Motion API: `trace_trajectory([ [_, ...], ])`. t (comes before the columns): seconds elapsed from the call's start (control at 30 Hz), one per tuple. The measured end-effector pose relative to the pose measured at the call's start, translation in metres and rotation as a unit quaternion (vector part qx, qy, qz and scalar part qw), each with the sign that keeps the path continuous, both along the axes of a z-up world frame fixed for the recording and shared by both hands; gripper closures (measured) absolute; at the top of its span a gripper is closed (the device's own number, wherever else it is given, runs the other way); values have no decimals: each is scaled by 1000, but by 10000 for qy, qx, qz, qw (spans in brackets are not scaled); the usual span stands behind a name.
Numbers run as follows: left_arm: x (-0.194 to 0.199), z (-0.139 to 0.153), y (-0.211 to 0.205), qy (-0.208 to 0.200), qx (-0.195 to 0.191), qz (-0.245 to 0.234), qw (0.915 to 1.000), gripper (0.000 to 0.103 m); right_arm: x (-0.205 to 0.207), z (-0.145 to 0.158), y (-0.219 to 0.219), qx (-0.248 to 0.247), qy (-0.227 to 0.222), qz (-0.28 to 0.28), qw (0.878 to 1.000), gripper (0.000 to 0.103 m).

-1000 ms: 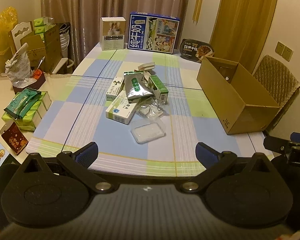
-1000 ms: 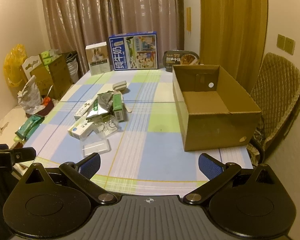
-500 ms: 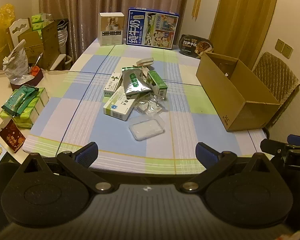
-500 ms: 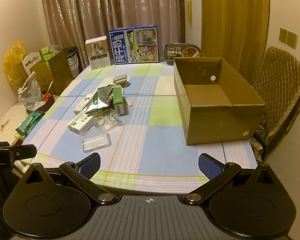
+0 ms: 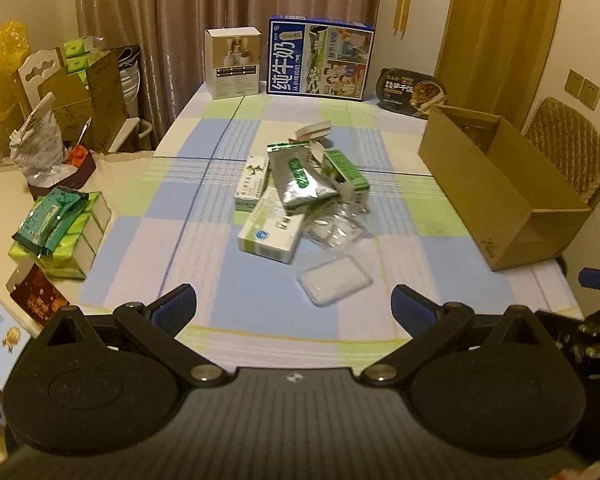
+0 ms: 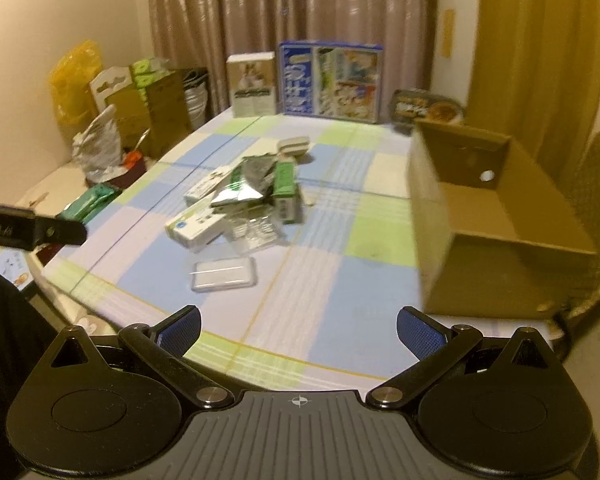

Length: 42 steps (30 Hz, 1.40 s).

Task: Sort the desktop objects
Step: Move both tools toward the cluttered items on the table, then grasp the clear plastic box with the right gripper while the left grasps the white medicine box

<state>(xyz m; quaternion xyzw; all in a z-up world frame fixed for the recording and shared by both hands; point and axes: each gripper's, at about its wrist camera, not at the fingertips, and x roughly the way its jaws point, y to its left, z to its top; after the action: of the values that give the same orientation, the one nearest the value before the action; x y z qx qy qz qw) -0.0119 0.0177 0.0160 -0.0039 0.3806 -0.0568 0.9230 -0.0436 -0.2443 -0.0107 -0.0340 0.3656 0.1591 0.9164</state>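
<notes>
A heap of small items lies mid-table: a silver foil pouch (image 5: 300,178) (image 6: 242,186), white medicine boxes (image 5: 271,228) (image 6: 196,226), a green carton (image 5: 346,174) (image 6: 285,190), crumpled clear packaging (image 5: 334,228) and a clear flat plastic case (image 5: 334,280) (image 6: 225,274) nearest me. An open brown cardboard box (image 5: 500,192) (image 6: 496,220) stands at the right. My left gripper (image 5: 294,306) is open over the near table edge, short of the clear case. My right gripper (image 6: 298,326) is open too, nothing between its fingers.
A checked cloth covers the table (image 5: 204,240). At the far edge stand a blue milk carton box (image 5: 320,62), a white box (image 5: 233,63) and a black food tray (image 5: 412,92). Tissue packs (image 5: 60,232) sit left; a padded chair (image 5: 568,152) stands right.
Both grippers have moved forward toward the table, so the heap and clear case look larger and nearer. The right view has swung left and is blurred. Nothing on the table moved.
</notes>
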Motion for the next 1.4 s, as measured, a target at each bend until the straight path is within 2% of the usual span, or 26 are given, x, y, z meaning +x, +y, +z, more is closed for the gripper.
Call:
trace_trajectory([
  [0.1, 18, -4, 9, -25, 99, -50, 9999, 1, 14, -9, 16, 66, -5, 116, 9999, 2],
  [0.27, 49, -16, 25, -129, 38, -394, 9991, 1, 40, -28, 41, 205, 20, 162, 9997, 2],
  [0.43, 82, -37, 36, -26, 168, -723, 9972, 1, 67, -55, 68, 140, 122, 279, 9994, 2],
  [0.73, 138, -80, 59, 187, 105, -748, 9970, 1, 109, -108, 98, -4, 293, 233, 9993, 2],
  [0.9, 157, -102, 65, 230, 29, -959, 9951, 1, 122, -124, 107, -146, 151, 248, 9995, 2],
  [1.1, 167, -120, 68, 461, -47, -1228, 9914, 1, 136, -139, 112, -26, 260, 184, 9995, 2],
  [1.23, 168, -124, 62, 506, 79, -1391, 9890, 1, 141, -144, 116, -47, 244, 198, 9995, 2],
  [1.3, 168, -125, 58, 505, 156, -1475, 9876, 1, 143, -145, 115, -51, 241, 231, 9994, 17],
  [1.4, 172, -128, 52, 554, 235, -1577, 9856, 1, 142, -143, 106, -174, 148, 114, 9997, 19],
])
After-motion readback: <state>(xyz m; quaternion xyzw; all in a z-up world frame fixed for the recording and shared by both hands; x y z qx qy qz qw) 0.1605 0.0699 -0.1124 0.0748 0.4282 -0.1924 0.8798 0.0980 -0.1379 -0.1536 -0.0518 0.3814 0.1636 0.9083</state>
